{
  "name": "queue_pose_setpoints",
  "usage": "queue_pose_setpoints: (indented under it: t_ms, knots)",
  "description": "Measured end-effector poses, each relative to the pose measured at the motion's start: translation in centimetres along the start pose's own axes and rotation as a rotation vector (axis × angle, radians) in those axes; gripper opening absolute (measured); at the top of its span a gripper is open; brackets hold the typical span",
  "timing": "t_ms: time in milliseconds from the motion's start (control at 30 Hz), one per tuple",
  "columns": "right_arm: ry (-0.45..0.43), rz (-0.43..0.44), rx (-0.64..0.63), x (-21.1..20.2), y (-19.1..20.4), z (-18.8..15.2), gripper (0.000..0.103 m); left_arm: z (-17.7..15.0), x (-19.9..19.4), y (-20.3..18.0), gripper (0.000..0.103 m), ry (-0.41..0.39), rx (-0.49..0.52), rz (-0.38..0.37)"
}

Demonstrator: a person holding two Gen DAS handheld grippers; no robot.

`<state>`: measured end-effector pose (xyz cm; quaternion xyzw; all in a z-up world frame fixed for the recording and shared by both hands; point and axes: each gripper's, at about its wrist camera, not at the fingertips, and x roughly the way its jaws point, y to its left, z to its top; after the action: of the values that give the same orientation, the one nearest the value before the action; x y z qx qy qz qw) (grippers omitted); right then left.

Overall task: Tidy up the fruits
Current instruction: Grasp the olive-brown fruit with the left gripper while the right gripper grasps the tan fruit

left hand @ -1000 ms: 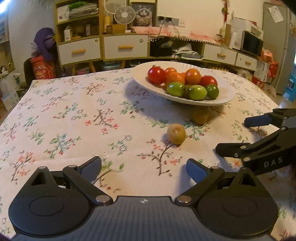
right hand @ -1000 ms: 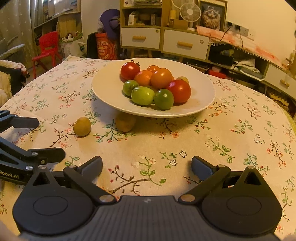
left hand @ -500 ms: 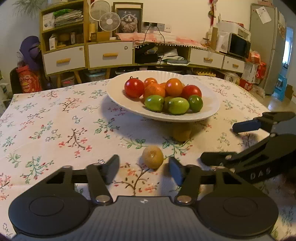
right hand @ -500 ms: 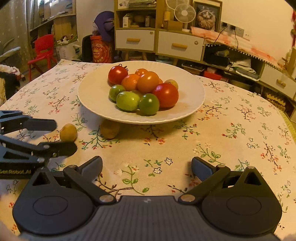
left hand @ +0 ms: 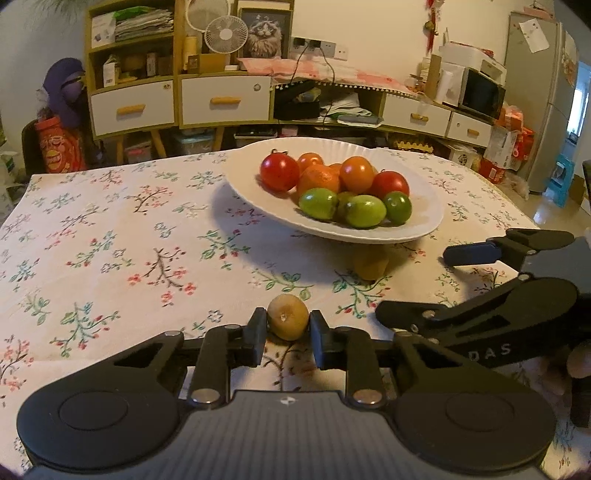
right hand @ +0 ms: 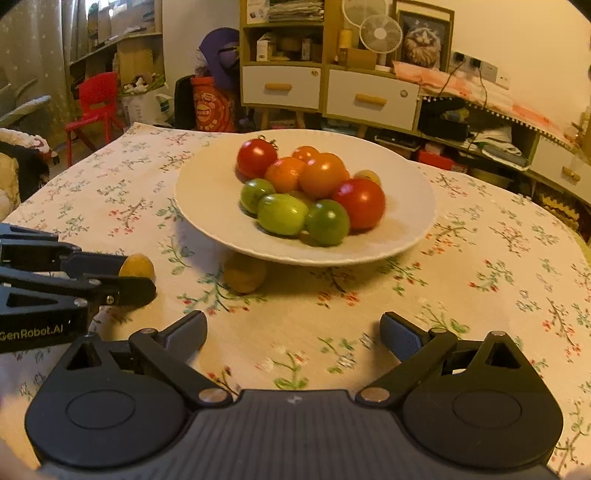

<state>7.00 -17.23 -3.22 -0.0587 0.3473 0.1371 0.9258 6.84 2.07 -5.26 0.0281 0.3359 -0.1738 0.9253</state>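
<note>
On a desk [left hand: 110, 258] spread with a floral cloth, the left gripper [left hand: 287, 334] has its fingers [left hand: 255, 338] clamped on a small yellow-brown fruit [left hand: 287, 321], having just drawn them in from a wide stance. The fruit sits low against the cloth, one finger on each flank, a grip that looks meant to carry it up to the white plate [left hand: 424, 218] beyond, where red, orange and green tomatoes [left hand: 336, 184] are already heaped. From the right wrist view the same fruit [right hand: 137, 266] peeks out past the dark fingertips of the left gripper [right hand: 122, 273].

The right gripper [right hand: 293, 330] hangs over bare cloth with its fingers [right hand: 400, 336] spread wide and nothing between them, apparently waiting its turn. A second yellow-brown fruit [right hand: 244, 272] lies tucked under the plate's near rim, half in shadow; the overhang is the likeliest obstacle, since a gripper reaching for it from above would meet the rim first.

In the left wrist view the right gripper [left hand: 424, 288] juts in from the right, close beside the left one, so the lift has little room on that side. The heap fills the plate's middle, leaving its rim areas free. Behind the desk stand drawers [left hand: 225, 99], a small fan [left hand: 226, 33] and cluttered shelves.
</note>
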Motion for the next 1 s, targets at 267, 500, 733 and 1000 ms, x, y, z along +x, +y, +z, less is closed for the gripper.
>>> queue_pose_setpoints:
  t_ms: [267, 500, 733, 1000]
  knots:
    - [-0.024, 0.010, -0.002, 0.8, 1.3, 0.8, 0.080, -0.3, -0.5, 0.9, 0.028, 0.008, -0.021, 0.008]
    - [-0.034, 0.006, 0.003, 0.7, 1.5, 1.2, 0.048, -0.3, -0.6, 1.0, 0.028, 0.011, -0.022, 0.004]
    - [-0.037, 0.016, 0.023, 0.4, 1.0, 1.3, 0.025, -0.4, -0.6, 0.9, 0.028, 0.012, -0.020, 0.002]
    - [-0.032, 0.052, 0.037, 0.0, 0.7, 1.3, 0.025, -0.3, -0.6, 0.8, 0.028, 0.012, -0.022, 0.001]
